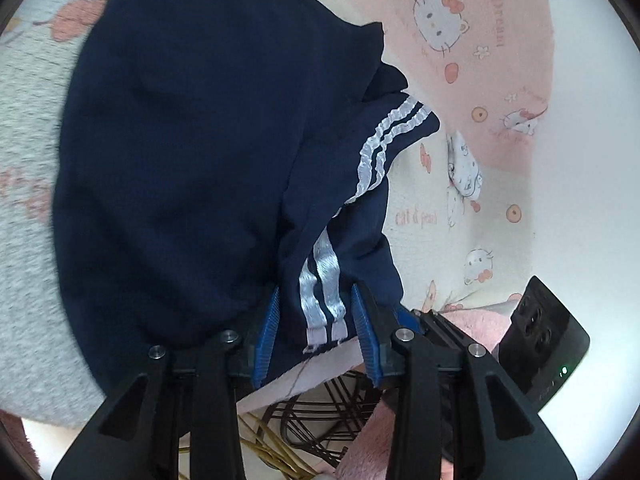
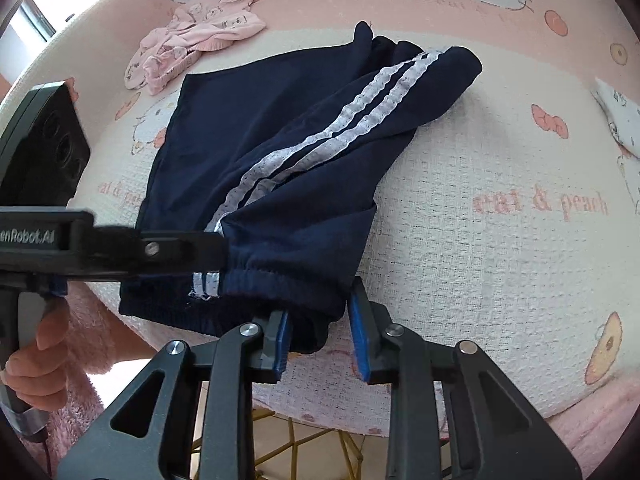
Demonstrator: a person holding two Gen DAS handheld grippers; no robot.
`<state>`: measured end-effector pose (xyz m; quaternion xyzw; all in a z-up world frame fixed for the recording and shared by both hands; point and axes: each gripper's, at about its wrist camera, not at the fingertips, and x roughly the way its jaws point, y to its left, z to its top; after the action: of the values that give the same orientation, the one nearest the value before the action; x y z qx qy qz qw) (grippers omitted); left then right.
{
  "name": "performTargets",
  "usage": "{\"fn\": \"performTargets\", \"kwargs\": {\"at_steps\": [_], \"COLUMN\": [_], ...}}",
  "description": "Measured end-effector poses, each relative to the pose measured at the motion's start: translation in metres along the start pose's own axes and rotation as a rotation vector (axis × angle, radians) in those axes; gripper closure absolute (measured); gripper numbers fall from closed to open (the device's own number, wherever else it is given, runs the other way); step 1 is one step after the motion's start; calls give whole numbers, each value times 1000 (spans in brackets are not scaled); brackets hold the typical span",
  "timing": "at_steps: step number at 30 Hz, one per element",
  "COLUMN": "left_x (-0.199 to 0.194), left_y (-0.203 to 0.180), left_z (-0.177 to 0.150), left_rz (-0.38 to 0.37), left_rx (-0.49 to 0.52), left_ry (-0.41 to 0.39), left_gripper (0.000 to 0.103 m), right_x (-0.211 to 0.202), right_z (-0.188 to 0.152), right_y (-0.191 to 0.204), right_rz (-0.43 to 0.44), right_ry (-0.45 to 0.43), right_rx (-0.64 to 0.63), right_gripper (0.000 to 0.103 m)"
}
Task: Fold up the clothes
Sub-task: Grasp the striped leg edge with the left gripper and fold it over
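A pair of navy trousers (image 2: 280, 152) with two white side stripes lies bunched on a table covered by a pink-and-cream cat-print cloth (image 2: 500, 200). Beyond the trousers, toward the far-left of the cloth, sits a crumpled pink garment (image 2: 192, 40); a white printed piece (image 2: 620, 124) lies well off to their right. Nothing else lies on the cloth near the trousers.

The trousers' elastic hem reaches the near edge of the table. The left gripper (image 1: 320, 336) has its jaws partly open with the striped cuff of the trousers (image 1: 180, 160) between the blue pads (image 1: 266, 332); whether the pads actually pinch the fabric cannot be told. In the right wrist view this gripper comes in from the left, level with the hem, and a hand (image 2: 36, 360) in a fluffy pink sleeve holds its handle.

The right gripper (image 2: 320, 344) has its jaws partly open at the trousers' near-right corner; one pad touches the hem, the other stands clear over bare cloth.

Right of the trousers the cloth is open; the table edge runs just below both grippers, with gold wire chair legs (image 2: 304, 448) beneath.
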<state>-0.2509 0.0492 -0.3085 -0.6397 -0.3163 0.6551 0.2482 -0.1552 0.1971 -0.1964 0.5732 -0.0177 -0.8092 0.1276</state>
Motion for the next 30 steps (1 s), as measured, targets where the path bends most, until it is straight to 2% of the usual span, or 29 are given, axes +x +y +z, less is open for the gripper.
{"fn": "performTargets", "kwargs": {"at_steps": [1, 2, 4, 9, 16, 18, 20, 25, 28, 30], "left_x": [-4, -1, -2, -31, -91, -105, -111, -103, -96, -92], "left_y": [-1, -5, -12, -24, -12, -4, 7, 31, 40, 44], "left_z": [-2, -1, -1, -5, -22, -30, -36, -49, -48, -45], "left_rz": [14, 34, 53, 27, 4, 19, 56, 125, 152, 184], "left_rx": [10, 25, 50, 87, 68, 65, 48, 5, 3, 5], "left_ry": [-3, -12, -33, -107, -216, -234, -237, -186, -158, -153], "left_gripper": [82, 89, 91, 93, 94, 94, 94, 94, 94, 94], "right_x": [0, 0, -1, -6, -27, -38, -48, -43, -26, -21], "right_z": [0, 0, 1, 2, -2, 1, 7, 16, 20, 23], "right_y": [0, 0, 0, 1, 18, 16, 6, -17, -12, -1], "right_rz": [-4, -7, -10, -27, 10, 72, 134, 136, 198, 205], "right_ry": [3, 6, 11, 38, 43, 18, -17, -77, -66, -66], "right_rx": [-3, -4, 0, 4, -110, -99, -49, 93, 122, 86], "right_gripper": [77, 77, 77, 76, 76, 76, 76, 76, 76, 76]}}
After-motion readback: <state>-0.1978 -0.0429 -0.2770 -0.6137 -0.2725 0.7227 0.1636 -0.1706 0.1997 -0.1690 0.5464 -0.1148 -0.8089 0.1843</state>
